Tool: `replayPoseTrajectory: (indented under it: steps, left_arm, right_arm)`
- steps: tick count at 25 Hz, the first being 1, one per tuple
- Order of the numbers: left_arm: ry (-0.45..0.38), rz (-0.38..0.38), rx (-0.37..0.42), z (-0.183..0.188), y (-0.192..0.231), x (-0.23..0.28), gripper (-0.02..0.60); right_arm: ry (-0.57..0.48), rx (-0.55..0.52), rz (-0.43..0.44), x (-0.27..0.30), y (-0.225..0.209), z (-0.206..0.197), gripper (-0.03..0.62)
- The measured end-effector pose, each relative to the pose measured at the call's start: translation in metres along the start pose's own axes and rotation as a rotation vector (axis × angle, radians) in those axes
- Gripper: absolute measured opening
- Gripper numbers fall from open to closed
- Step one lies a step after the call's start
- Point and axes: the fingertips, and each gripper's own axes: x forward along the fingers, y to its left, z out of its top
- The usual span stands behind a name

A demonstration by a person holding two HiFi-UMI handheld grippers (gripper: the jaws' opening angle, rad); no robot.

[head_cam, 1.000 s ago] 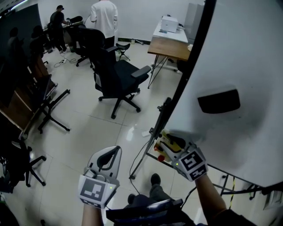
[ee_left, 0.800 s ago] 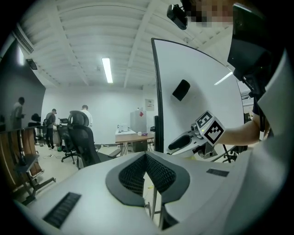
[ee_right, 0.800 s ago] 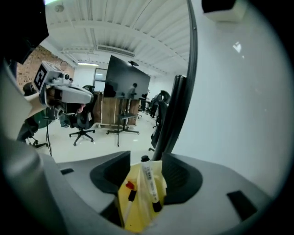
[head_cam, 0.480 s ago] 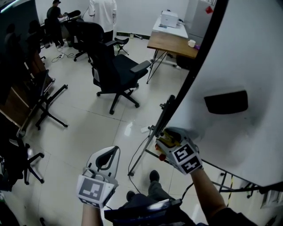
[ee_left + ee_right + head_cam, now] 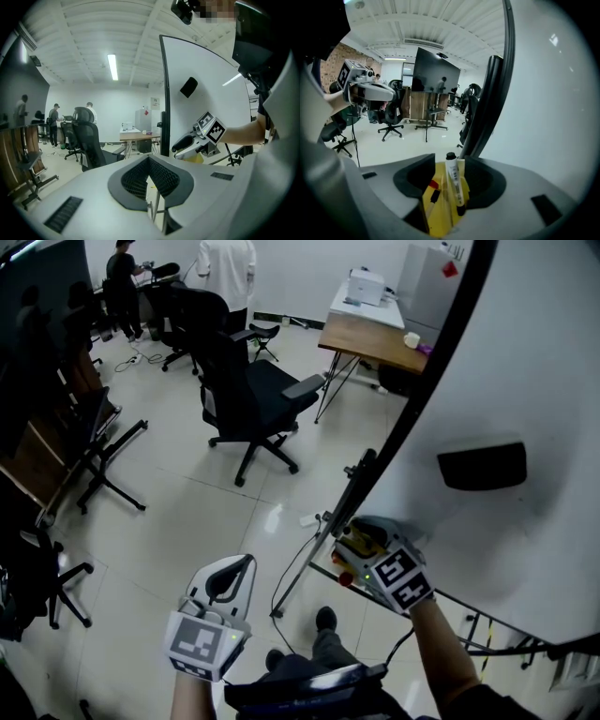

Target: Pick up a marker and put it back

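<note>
Now I am closing my right gripper's (image 5: 452,164) widely spread jaws on the marker (image 5: 453,180), not yet pinching it. It is standing lower centre in its yellow holder (image 5: 440,220). My left gripper (image 5: 149,158), pressed together and empty, is hanging clear.

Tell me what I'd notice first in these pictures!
A huge whiteboard fills the right side, with a black eraser stuck on it. At its lower edge the right gripper, jaws closing, has a marker standing between them in a yellow holder. A black office chair sits out on the floor.
</note>
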Motion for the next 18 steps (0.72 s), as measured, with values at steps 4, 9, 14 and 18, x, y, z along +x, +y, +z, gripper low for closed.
replayPoseTrajectory:
  steps: [4, 9, 14, 18]
  left_arm:
    - [-0.004, 0.004, -0.007, -0.001, -0.001, -0.003, 0.000]
    - [0.001, 0.011, -0.005, 0.000, -0.001, -0.005, 0.000]
    - [0.007, 0.015, 0.002, 0.000, -0.002, -0.005, 0.000]
    - [0.005, 0.016, 0.009, 0.002, -0.003, -0.006, 0.000]
  right_arm:
    - [-0.011, -0.008, 0.021, 0.000, 0.005, 0.000, 0.164]
    - [-0.035, -0.079, -0.020, -0.004, 0.000, 0.003, 0.107]
    - [-0.056, -0.144, -0.042, -0.005, 0.001, 0.005, 0.087]
    - [-0.106, -0.134, -0.059, -0.011, 0.000, 0.012, 0.083]
